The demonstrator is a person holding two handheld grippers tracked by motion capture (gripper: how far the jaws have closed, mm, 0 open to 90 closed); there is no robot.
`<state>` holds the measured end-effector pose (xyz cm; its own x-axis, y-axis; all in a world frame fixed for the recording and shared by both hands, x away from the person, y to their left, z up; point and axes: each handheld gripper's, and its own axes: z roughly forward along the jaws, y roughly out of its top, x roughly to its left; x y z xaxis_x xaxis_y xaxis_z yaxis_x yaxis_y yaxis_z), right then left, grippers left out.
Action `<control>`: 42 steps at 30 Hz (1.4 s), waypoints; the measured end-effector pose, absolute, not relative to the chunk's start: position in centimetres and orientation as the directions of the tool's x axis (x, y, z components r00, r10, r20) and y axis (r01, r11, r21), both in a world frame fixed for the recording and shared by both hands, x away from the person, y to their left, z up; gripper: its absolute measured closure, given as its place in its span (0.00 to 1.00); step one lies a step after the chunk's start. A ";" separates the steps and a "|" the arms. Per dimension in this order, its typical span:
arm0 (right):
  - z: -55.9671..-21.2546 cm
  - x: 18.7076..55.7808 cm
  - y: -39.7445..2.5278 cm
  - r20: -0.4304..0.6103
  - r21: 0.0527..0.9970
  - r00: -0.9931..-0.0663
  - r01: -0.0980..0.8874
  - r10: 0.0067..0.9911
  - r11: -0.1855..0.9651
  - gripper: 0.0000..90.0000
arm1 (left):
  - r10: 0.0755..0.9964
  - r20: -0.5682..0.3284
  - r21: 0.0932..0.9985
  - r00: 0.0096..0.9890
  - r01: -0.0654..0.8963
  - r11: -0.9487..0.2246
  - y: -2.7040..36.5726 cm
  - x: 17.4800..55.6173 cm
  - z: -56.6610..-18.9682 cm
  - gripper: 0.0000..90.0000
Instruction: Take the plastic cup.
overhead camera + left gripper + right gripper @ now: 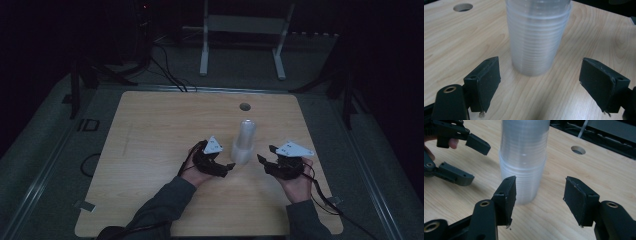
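The left gripper [540, 83] hangs low over the table with its jaws spread wide and nothing between them; the gap is broader than the foot of the stack of clear plastic cups [537, 37] standing just ahead of it. The right gripper [539, 200] is likewise wide open and empty, and the same stack [524, 160] rises just beyond its jaw tips, a little towards its left jaw. In the high view the two come at the cups from opposite sides, the left gripper [227, 167] very near the base of the stack [244, 142] and the right gripper [261, 161] a short way off on the other side, neither touching it.

The stack stands upright on the wooden table [150, 140], nearer the person than the round hole [244, 106] in the board. It is made of many nested cups, a narrower upper run sitting in a wider lower group. The symmetrical approach suggests why the jaws are held so wide: one gripper can likely steady the lower cups while the other takes hold higher up to draw some off. The thin, slippery walls would probably buckle under a hard squeeze, so a gentle closing seems called for
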<state>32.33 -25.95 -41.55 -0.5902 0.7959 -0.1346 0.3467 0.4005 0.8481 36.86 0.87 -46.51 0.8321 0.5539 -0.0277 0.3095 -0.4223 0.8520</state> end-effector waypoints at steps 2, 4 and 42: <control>-41.2 32.4 -25.9 -0.133 0.851 -0.593 0.343 0.794 0.398 0.47 | 0.553 -0.025 0.854 0.833 0.306 -0.421 0.7 37.0 -46.3 0.19; -40.9 32.5 -25.8 -0.136 0.853 -0.597 0.336 0.790 0.401 0.47 | 0.553 -0.019 0.857 0.833 0.298 -0.420 0.5 37.1 -46.2 0.19; -37.1 36.4 -23.0 -0.067 0.905 -0.650 0.280 0.757 0.321 0.33 | 0.572 -0.003 0.878 0.820 0.276 -0.392 -1.5 39.1 -45.3 0.19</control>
<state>36.37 -22.98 -37.15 -0.6504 0.7566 -0.0668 0.2805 0.3210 0.9046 39.08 -1.49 -45.31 0.8201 0.5722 -0.0027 0.2763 -0.3919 0.8776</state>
